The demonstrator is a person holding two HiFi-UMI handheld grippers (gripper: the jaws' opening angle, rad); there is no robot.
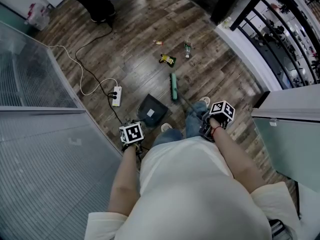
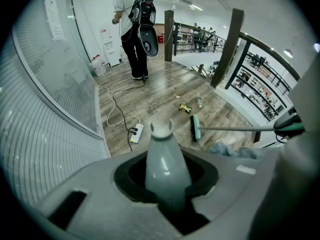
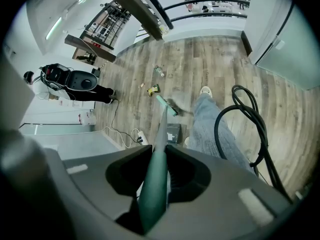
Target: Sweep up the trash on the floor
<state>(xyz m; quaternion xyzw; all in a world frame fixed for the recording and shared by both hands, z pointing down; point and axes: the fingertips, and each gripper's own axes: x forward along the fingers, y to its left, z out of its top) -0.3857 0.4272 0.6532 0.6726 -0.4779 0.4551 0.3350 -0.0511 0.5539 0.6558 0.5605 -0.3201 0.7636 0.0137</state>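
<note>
Left gripper clamped on fork-tipped grey plastic dustpan handle, right gripper closed round slim green broom handle, yellow wrapper and small bottle on wood-plank floor.

A white power strip lay on the wood floor, its cable trailing beside a glass wall. A person wearing a backpack stood farther off.
</note>
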